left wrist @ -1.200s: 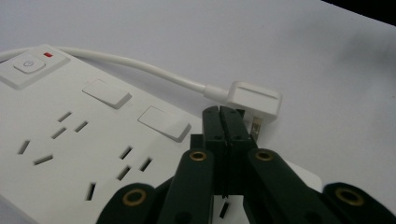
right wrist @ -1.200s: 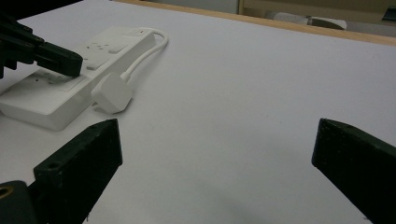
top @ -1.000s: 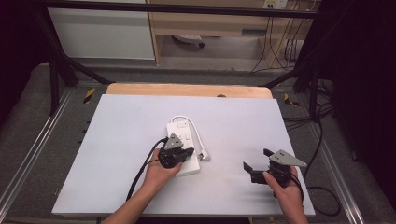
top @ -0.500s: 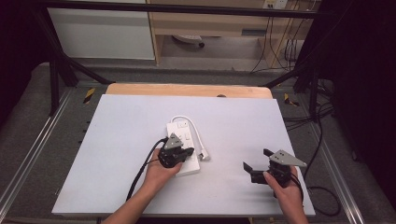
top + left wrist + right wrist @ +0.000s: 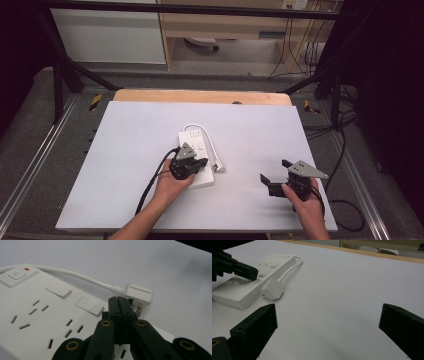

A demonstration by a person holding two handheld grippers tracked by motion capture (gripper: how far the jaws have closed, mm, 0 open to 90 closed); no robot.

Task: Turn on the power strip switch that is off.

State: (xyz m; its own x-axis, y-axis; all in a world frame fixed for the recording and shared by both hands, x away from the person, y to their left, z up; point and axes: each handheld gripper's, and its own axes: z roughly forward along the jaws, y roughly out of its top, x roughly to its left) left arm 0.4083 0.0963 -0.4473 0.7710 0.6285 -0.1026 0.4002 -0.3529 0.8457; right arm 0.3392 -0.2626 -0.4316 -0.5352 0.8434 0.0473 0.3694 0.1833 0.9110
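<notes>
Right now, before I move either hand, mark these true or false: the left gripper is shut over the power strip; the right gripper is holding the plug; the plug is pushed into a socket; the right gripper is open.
1. The left gripper is shut, its jaws pressed together over the power strip. True.
2. The right gripper is holding the plug. False: it sits apart on the bare table, with nothing between its jaws.
3. The plug is pushed into a socket. False: it lies loose on the table beside the strip, prongs showing.
4. The right gripper is open. True: its jaws stand wide apart.
</notes>
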